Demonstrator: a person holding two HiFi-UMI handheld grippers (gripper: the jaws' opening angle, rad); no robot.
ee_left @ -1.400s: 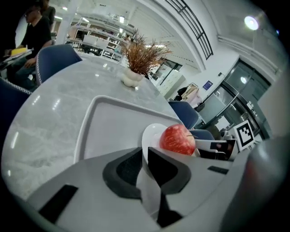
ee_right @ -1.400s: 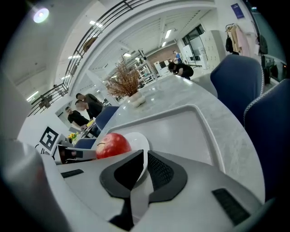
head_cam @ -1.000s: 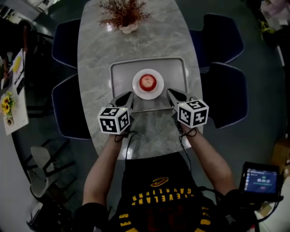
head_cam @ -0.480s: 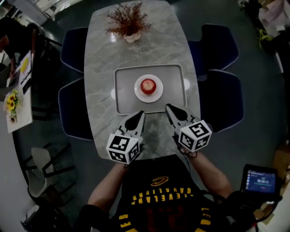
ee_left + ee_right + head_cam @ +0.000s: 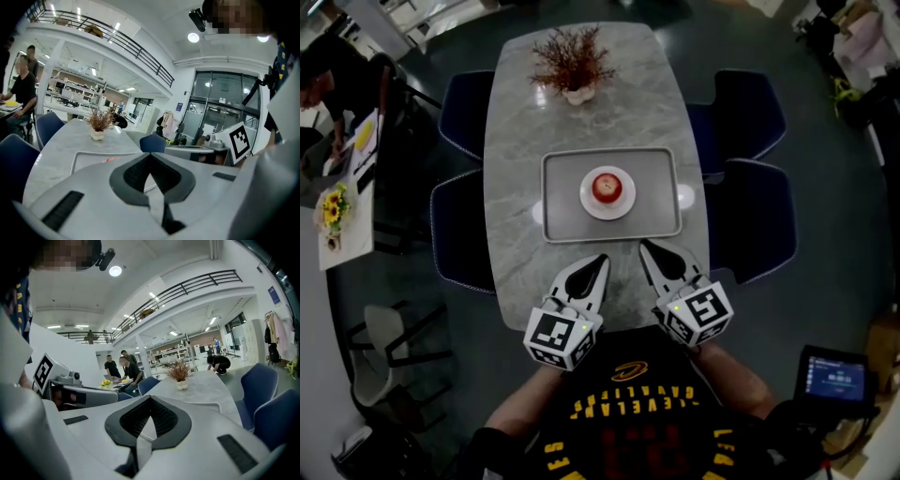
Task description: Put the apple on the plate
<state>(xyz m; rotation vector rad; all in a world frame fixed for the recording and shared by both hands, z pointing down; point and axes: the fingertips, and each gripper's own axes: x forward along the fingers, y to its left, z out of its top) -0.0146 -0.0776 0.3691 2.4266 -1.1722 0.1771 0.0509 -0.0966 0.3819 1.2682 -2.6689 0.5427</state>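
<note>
Far to the left of the tray, off the table, a small side table carries yellow flowers. A person sits at its far end. Nearer, two dark blue chairs stand along the left edge of the grey marble table.

The left gripper is below the tray, on its left side. Its tips are over the bare table, near the tray's front rim but not touching it. In the left gripper view the two jaws of this gripper are pressed together and nothing is between them. Beyond them that view shows the rim of the tray.

The tray lies in the middle of the table. A white plate stands at the centre of the tray, and the red apple sits on the middle of this plate. Both grippers are apart from it. Behind the tray, at the far end of the table, there is a dry reddish plant in a small white pot.

The right gripper is below the tray on its right side, also close to the front rim without touching. In the right gripper view its jaws are closed on each other and hold nothing.

To the right of the tray, two more blue chairs stand beside the table. Far to the lower right of the tray a small lit screen shows.
</note>
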